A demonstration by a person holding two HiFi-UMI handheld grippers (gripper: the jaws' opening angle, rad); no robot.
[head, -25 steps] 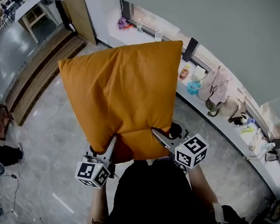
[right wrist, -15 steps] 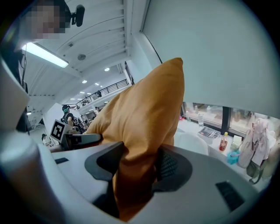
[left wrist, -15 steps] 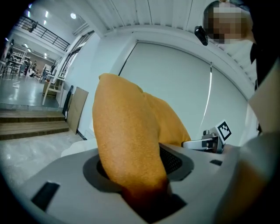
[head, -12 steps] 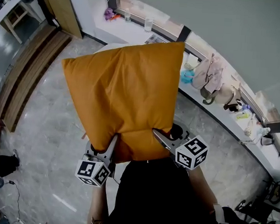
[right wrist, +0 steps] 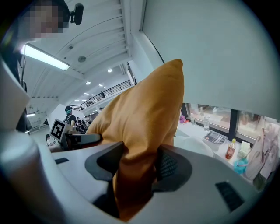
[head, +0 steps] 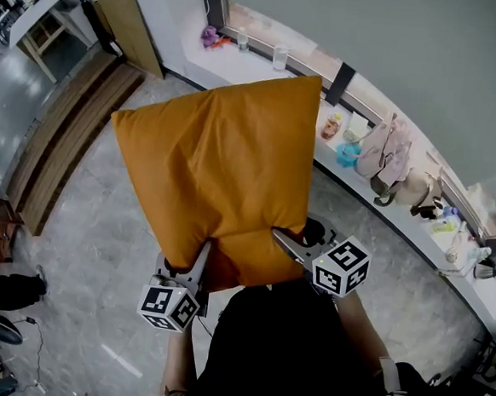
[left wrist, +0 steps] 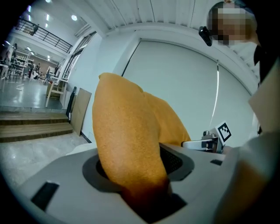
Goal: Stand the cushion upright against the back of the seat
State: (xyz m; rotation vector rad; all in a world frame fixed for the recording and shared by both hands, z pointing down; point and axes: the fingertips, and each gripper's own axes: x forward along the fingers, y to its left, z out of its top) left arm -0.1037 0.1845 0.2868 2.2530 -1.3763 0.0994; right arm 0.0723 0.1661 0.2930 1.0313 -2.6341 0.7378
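Orange cushion [head: 224,174], aloft over grey floor [head: 99,249], window ledge [head: 258,67] on far side; left gripper [head: 199,257] clamped on its near left edge; right gripper [head: 286,241] clamped on its near right edge

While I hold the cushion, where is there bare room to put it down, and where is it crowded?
The grey floor is bare between the wooden steps and the cushion, and again right of it, below the ledge. The ledge is crowded with bags, bottles and a glass.
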